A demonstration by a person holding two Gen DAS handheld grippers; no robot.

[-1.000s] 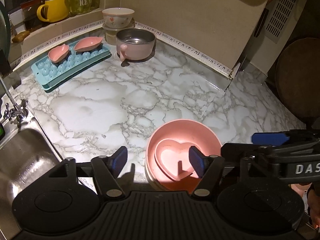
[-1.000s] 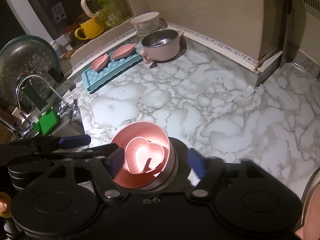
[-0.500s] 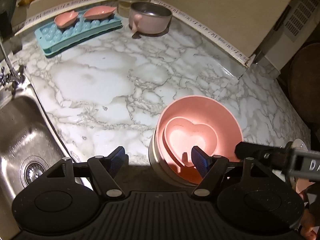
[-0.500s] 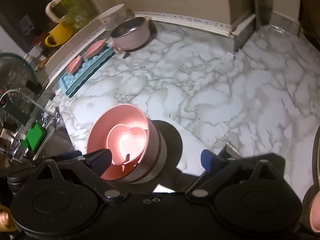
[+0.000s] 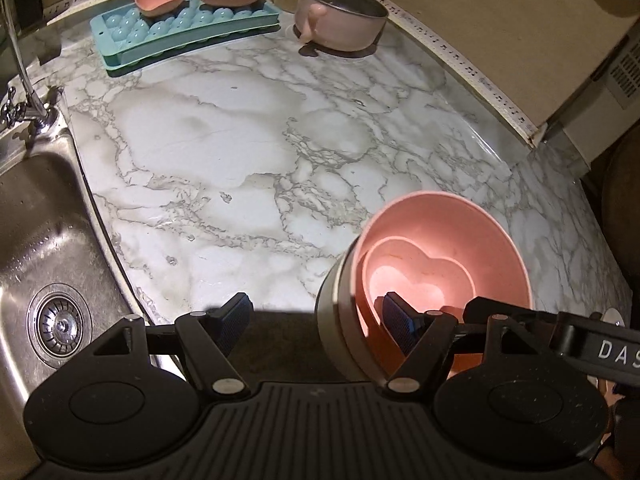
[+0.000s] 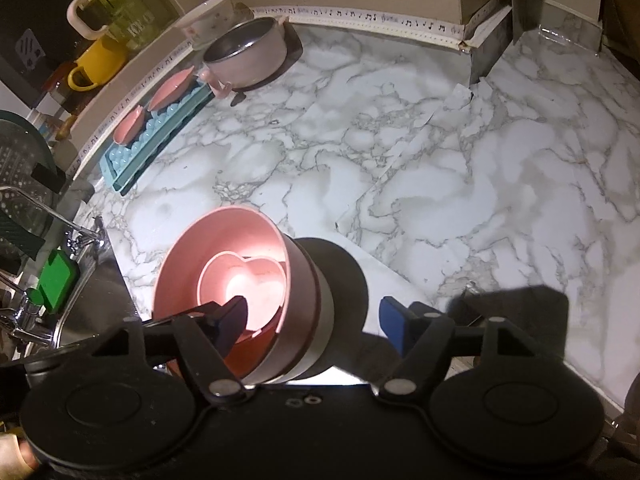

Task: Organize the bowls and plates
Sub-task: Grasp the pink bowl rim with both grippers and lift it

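Marble counter [image 5: 224, 152]; both tools agape astride bowls [image 5: 440, 248].

A home kitchen: marble-patterned counter [image 5: 224, 148], steel sink [image 5: 36, 248], tap [image 5: 24, 80], yellow mug [image 6: 96, 64].

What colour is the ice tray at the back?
Teal-blue ice tray, clearest in the left wrist view.

- Dim, warm room; light falls from above and behind the cameras, brightest on the marble countertop [image 5: 224, 148].
- Dark, hard-edged shadows spread before both grippers.
- Glare whitens the heart-shaped dish [image 6: 244, 284].
- Strong fisheye bending at the edges; corners murky, far shelf soft and grainy.
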